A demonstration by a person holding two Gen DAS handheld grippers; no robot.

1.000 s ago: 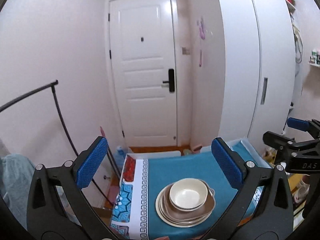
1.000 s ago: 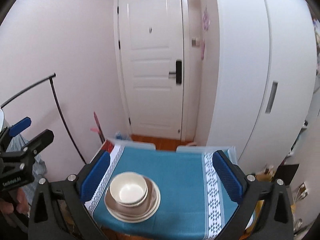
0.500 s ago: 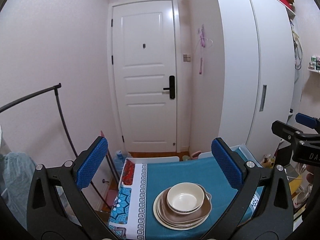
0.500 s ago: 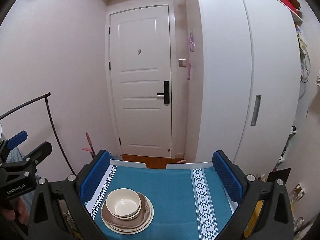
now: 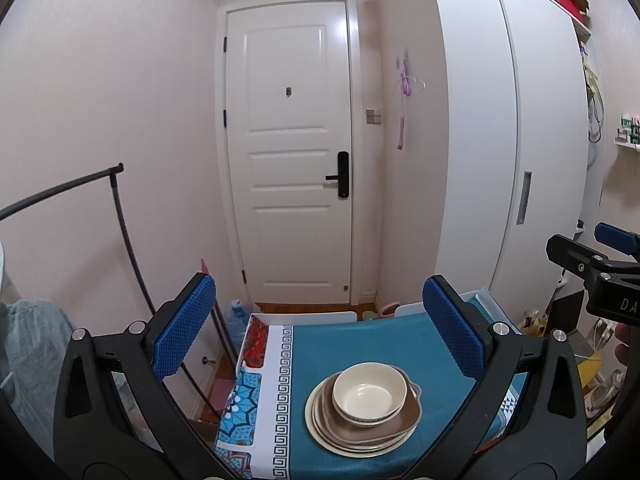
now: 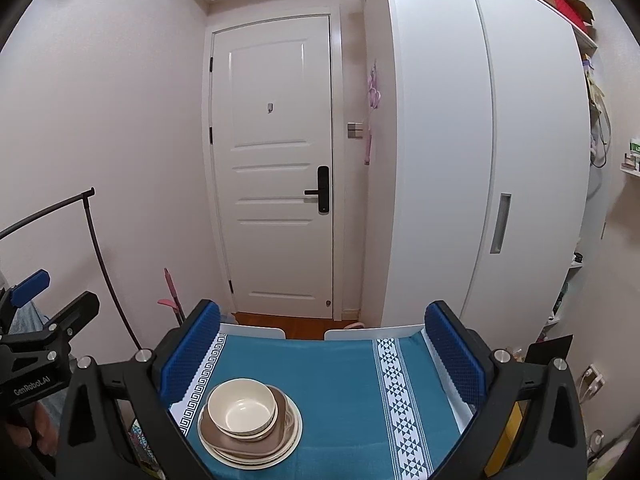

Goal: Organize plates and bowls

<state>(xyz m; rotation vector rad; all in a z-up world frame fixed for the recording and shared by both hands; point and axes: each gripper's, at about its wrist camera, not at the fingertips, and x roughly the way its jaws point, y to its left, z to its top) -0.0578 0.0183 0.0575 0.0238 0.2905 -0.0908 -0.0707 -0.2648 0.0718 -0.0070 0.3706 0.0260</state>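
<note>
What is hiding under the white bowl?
The cream bowl sits on a brown dish, which rests on cream plates over the teal cloth. How many plates lie beneath, I cannot tell; only their rims show.

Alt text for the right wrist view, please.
A cream bowl sits atop stacked brown and cream plates on a teal tablecloth, framed by the open right gripper. Behind stand a white door and wardrobe.

On the cloth: 1 cream bowl (image 5: pixel 370 393) atop roughly 3 stacked plates (image 5: pixel 362 428), count unclear.
</note>
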